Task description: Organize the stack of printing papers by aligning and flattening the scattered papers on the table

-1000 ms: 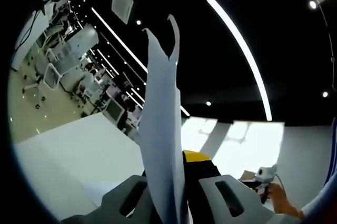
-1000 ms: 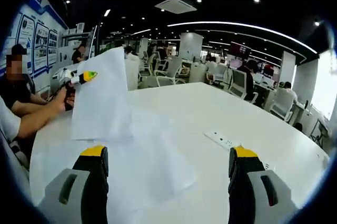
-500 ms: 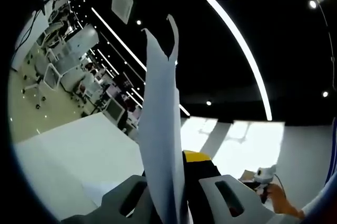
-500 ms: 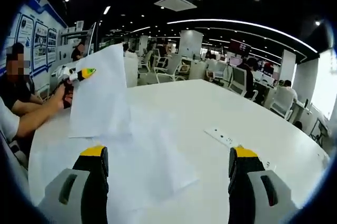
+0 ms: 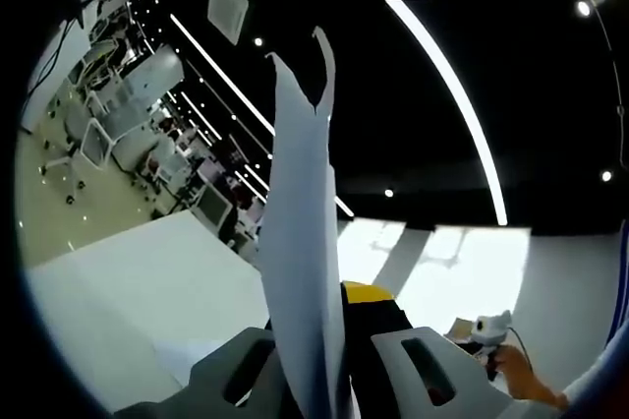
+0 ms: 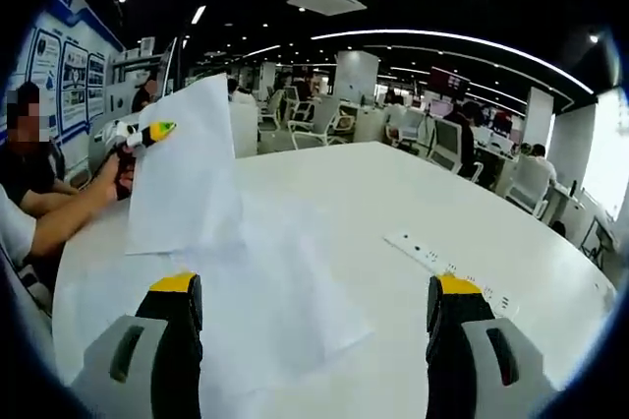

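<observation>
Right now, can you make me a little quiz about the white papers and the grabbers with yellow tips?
1. True or false: the left gripper pinches an upright white paper sheet.
2. How do the jaws of the right gripper stand? A) wide apart B) clamped on paper C) holding a pen
3. Fill in: the loose white papers lie flat on the round white ____.

Key: 1 true; 2 A; 3 table. In the left gripper view, the sheet rises from between the closed jaws.
</observation>
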`<state>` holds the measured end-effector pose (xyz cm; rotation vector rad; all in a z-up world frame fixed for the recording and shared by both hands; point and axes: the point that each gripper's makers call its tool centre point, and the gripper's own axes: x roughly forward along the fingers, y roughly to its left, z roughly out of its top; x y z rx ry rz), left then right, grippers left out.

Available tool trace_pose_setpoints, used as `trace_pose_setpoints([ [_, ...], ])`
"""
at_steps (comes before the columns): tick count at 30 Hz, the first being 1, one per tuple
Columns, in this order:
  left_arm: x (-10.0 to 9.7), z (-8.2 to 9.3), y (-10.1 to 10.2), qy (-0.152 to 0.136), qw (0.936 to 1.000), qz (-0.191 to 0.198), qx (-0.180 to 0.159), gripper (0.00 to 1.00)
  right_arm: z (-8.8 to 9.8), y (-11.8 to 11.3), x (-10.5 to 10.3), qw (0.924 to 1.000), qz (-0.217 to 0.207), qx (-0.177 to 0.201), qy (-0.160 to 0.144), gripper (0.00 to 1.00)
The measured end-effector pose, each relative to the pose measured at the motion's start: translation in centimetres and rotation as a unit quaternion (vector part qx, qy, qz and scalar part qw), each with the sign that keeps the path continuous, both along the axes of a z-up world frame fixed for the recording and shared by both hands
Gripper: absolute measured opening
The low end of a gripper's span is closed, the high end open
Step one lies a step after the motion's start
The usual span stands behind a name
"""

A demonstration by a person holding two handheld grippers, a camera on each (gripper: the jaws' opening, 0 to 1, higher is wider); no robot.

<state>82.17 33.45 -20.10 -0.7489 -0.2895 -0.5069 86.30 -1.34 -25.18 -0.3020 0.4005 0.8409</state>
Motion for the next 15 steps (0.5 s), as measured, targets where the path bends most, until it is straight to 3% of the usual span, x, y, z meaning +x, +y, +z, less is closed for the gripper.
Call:
trace_pose_setpoints([
  [15, -0.08, -0.02, -0.16, 0.0, 1.0, 0.0, -0.001, 0.06, -1.0, -0.03, 0.41, 0.9999, -0.001, -0.008, 0.012, 0.9],
])
